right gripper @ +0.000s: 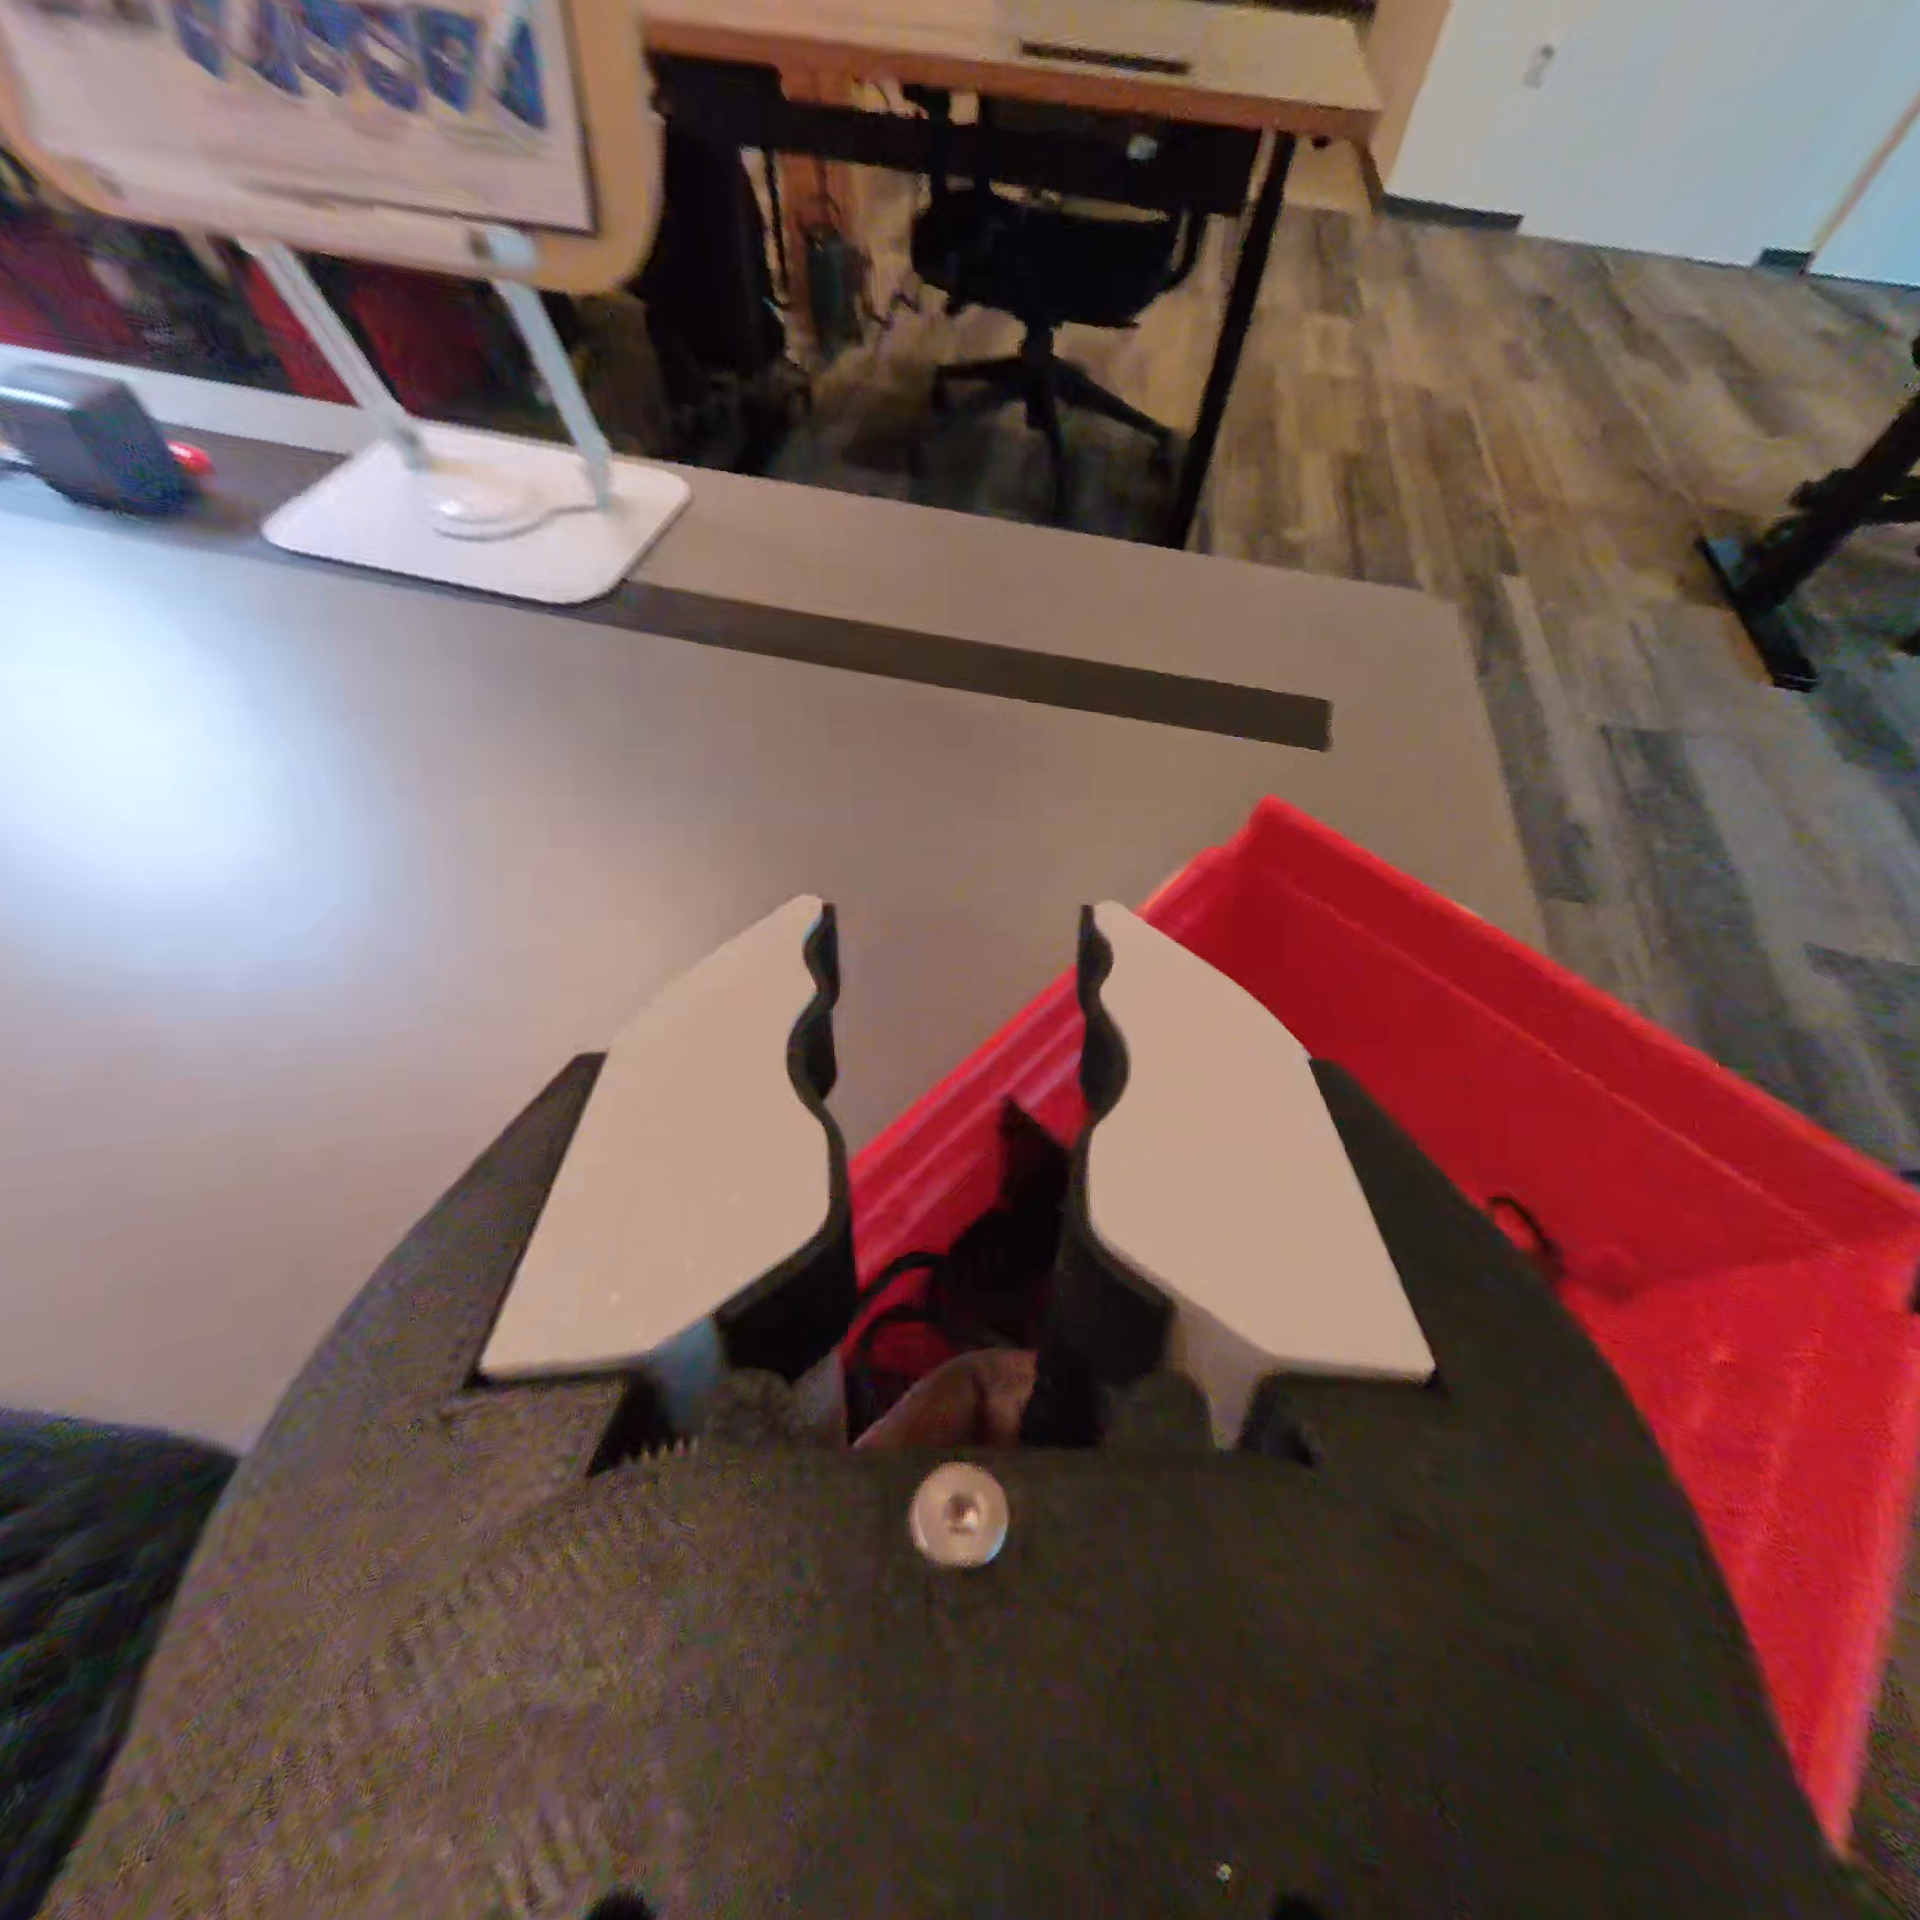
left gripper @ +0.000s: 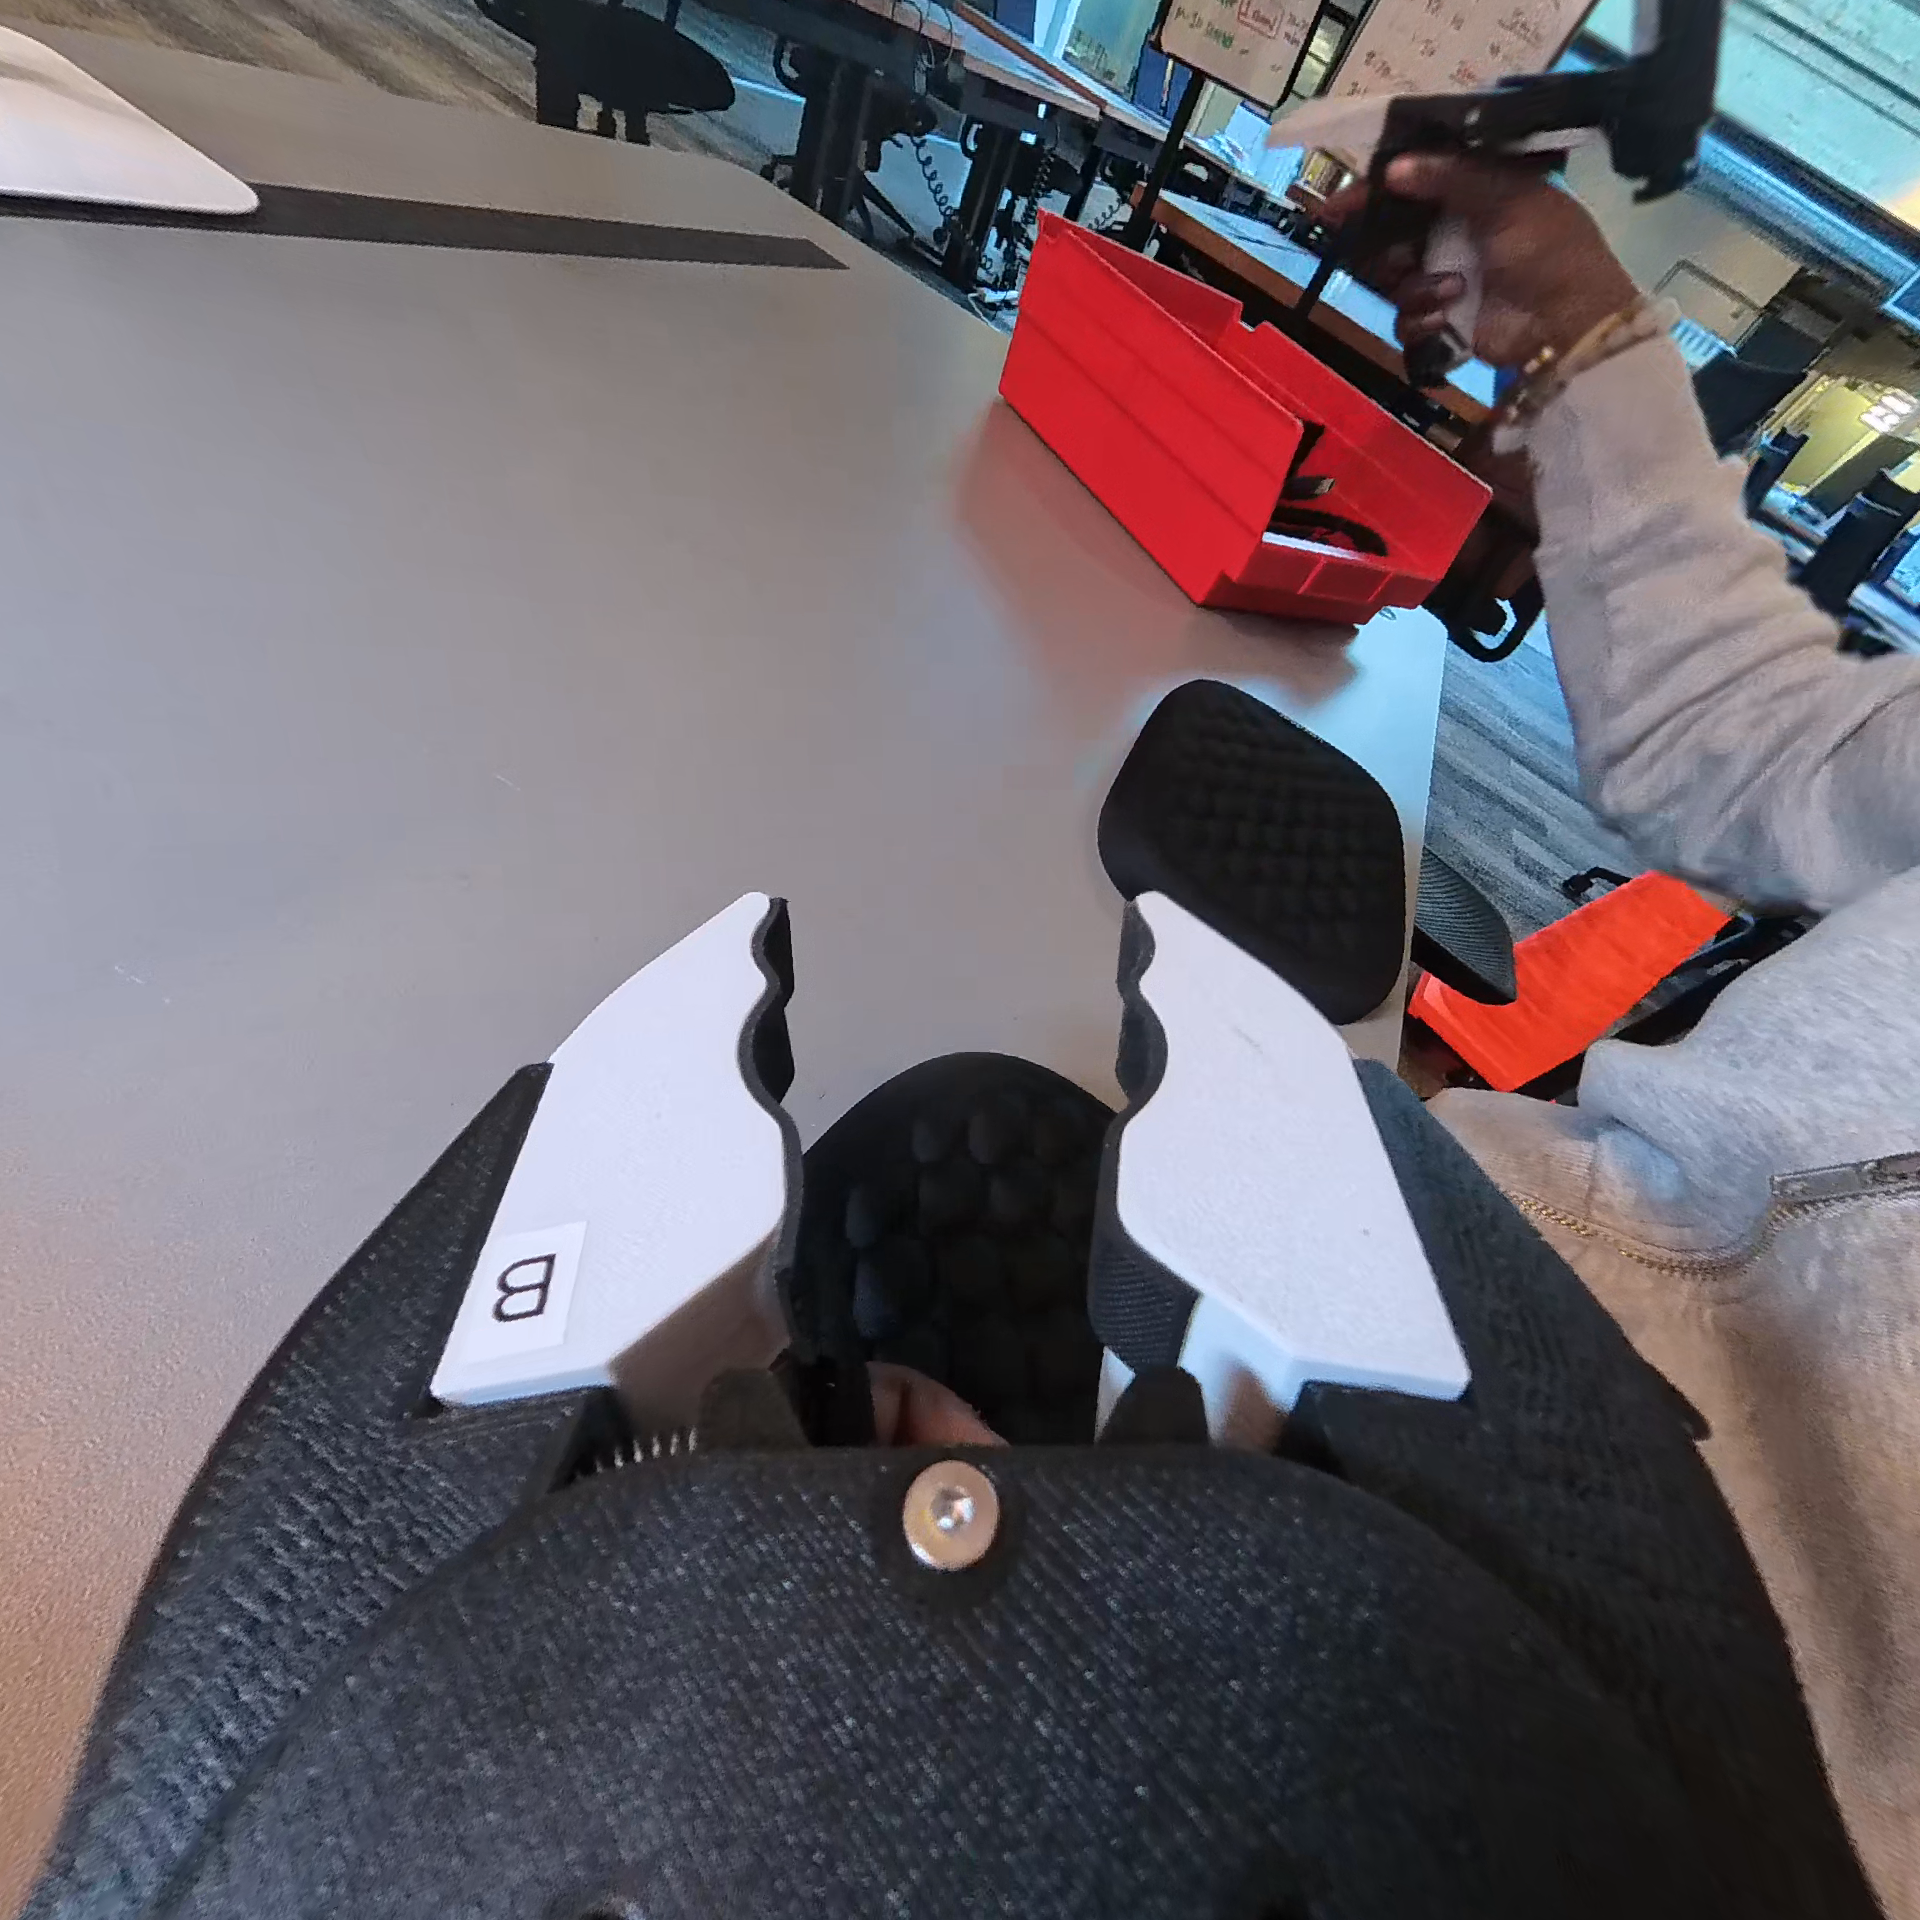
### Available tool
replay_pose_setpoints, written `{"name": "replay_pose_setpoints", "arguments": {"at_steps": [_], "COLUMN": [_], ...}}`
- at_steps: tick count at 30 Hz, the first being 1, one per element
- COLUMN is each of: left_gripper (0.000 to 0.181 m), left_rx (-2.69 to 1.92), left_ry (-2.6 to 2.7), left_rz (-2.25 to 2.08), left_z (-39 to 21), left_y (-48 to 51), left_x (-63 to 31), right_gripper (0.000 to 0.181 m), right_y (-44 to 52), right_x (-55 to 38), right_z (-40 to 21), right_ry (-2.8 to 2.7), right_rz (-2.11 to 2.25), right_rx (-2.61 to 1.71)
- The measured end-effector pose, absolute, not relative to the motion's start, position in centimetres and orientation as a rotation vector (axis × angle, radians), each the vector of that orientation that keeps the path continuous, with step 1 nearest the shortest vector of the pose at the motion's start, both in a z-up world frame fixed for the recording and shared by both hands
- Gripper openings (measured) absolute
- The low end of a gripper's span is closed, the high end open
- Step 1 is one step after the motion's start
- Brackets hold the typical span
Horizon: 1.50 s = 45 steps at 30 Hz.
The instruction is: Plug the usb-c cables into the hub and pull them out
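A red plastic bin [left gripper: 1174,416] stands on the grey table near its right edge; dark cables [left gripper: 1325,514] lie inside it. My left gripper [left gripper: 956,914] is open and empty, low over the near table edge, well short of the bin. My right gripper [right gripper: 956,920] is open and empty, held high above the bin [right gripper: 1507,1060], whose dark cables [right gripper: 1013,1216] show between its fingers. The right gripper also shows at the top right of the left wrist view [left gripper: 1507,104], held by a hand. No hub is in view.
A white monitor base [right gripper: 478,525] stands at the table's far side beside a dark strip [right gripper: 977,665]. A small dark device [right gripper: 88,442] sits far left. A black chair armrest [left gripper: 1262,842] lies by the table edge. Desks, chairs and whiteboards stand beyond. My right fingertips sit around 50 cm from my left ones.
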State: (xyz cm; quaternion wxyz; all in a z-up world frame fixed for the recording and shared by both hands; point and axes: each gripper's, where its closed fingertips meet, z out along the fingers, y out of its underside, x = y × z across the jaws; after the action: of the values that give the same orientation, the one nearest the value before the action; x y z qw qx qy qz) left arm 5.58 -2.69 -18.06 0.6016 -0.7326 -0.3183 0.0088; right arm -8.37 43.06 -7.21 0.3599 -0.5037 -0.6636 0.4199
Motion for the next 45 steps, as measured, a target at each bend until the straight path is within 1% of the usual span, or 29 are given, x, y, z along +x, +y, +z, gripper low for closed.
{"name": "replay_pose_setpoints", "arguments": {"at_steps": [2, 3, 5, 8, 10, 12, 14, 17, 20, 24, 25, 29, 34, 39, 41, 42, 43, 45], "left_gripper": [0.061, 0.061, 0.061, 0.061, 0.061, 0.061, 0.061, 0.061, 0.061, 0.061, 0.061, 0.061, 0.061, 0.061, 0.061, 0.061, 0.061, 0.060], "left_rx": [-1.688, -1.684, -1.682, -1.688, -1.691, -1.695, -1.696, -1.691, -1.684, -1.668, -1.666, -1.661, -1.672, -1.675, -1.672, -1.668, -1.666, -1.663], "left_ry": [-0.733, -0.732, -0.730, -0.726, -0.719, -0.717, -0.722, -0.722, -0.729, -0.726, -0.728, -0.732, -0.730, -0.727, -0.730, -0.732, -0.734, -0.740], "left_rz": [0.020, 0.023, 0.032, 0.037, 0.040, 0.035, 0.028, 0.027, 0.016, 0.016, 0.012, 0.007, 0.017, 0.023, 0.016, 0.012, 0.008, 0.003], "left_z": [-17.9, -17.9, -17.8, -17.9, -17.8, -17.9, -17.9, -17.9, -17.9, -17.7, -17.7, -17.7, -17.7, -17.7, -17.7, -17.7, -17.7, -17.7], "left_y": [-2.7, -2.8, -2.8, -2.7, -2.7, -2.7, -2.7, -2.7, -2.7, -2.9, -2.9, -2.9, -2.9, -2.8, -2.9, -2.9, -2.9, -2.9], "left_x": [5.6, 5.6, 5.6, 5.6, 5.7, 5.7, 5.7, 5.7, 5.7, 5.7, 5.7, 5.6, 5.7, 5.7, 5.7, 5.7, 5.6, 5.6], "right_gripper": [0.058, 0.062, 0.064, 0.070, 0.076, 0.084, 0.084, 0.078, 0.065, 0.020, 0.015, 0.016, 0.016, 0.022, 0.046, 0.054, 0.059, 0.062], "right_y": [39.8, 38.9, 37.9, 36.5, 35.3, 35.2, 35.4, 35.6, 36.0, 38.1, 38.4, 38.2, 38.0, 37.3, 37.2, 37.4, 37.6, 37.5], "right_x": [-5.6, -4.0, -0.8, 2.2, 2.2, 1.3, 0.2, -0.7, -1.0, -1.3, -1.3, -1.7, -1.8, -1.7, -1.5, -1.5, -1.4, -1.6], "right_z": [-7.0, -7.3, -8.6, -12.2, -14.8, -16.8, -17.5, -18.8, -20.1, -19.6, -19.5, -19.5, -19.5, -19.4, -18.6, -18.1, -17.7, -17.8], "right_ry": [-1.724, -1.724, -1.669, -1.613, -1.646, -1.701, -1.682, -1.689, -1.682, -1.556, -1.535, -1.520, -1.554, -1.621, -1.594, -1.559, -1.523, -1.517], "right_rz": [1.132, 1.106, 1.049, 1.069, 1.065, 0.961, 0.843, 0.675, 0.552, 0.397, 0.387, 0.480, 0.476, 0.585, 0.708, 0.769, 0.816, 0.852], "right_rx": [-1.274, -1.262, -1.290, -1.432, -1.476, -1.512, -1.525, -1.495, -1.489, -1.437, -1.423, -1.435, -1.390, -1.349, -1.355, -1.373, -1.390, -1.411]}}
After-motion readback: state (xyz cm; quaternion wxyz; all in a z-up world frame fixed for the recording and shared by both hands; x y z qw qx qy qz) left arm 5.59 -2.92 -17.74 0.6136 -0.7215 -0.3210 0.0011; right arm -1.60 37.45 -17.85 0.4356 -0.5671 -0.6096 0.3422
